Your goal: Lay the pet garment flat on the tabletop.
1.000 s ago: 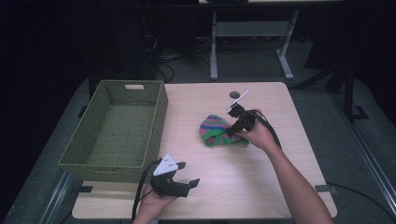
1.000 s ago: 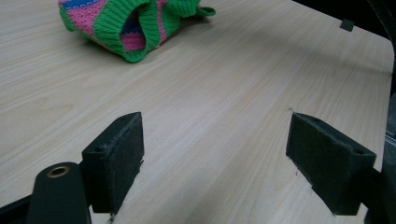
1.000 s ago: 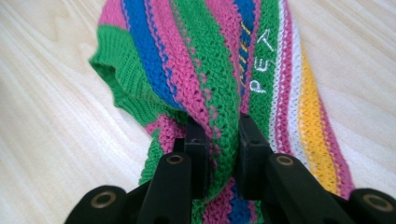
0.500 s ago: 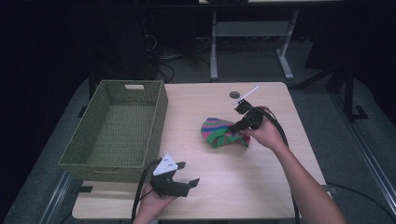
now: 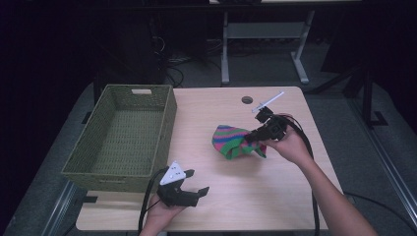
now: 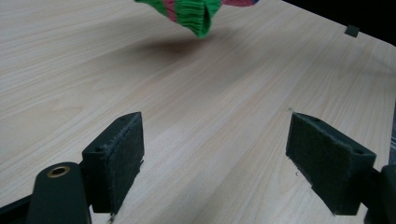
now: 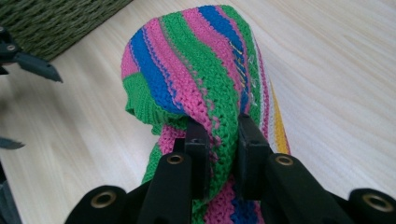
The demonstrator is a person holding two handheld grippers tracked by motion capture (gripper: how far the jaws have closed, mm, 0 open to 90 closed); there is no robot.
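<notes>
The right gripper [image 7: 219, 140] is pinching a fold of the ribbed, striped knit cloth [image 7: 196, 70] at frame centre, its fingers hiding the lower stripes. The left gripper [image 6: 215, 163] is hovering with fingers spread wide over the pale woodgrain bench [image 6: 210, 93], the cloth cut off at the top edge.

Over the last second the right gripper [image 5: 253, 137] has shifted slightly toward 3 o'clock and away from the table [image 5: 295, 196] surface, carrying the striped knitted cloth [image 5: 235, 141] with it. The cloth, previously spread flat on the tabletop, is now bunched and partly lifted: the pinched fold is raised at the 3 o'clock side, while the green edge at 9 o'clock hangs lower. In the left gripper view a shadow lies beneath the hanging green edge [image 6: 194, 14]. The person's right forearm [image 5: 329, 196] has drawn back toward 5 o'clock.
</notes>
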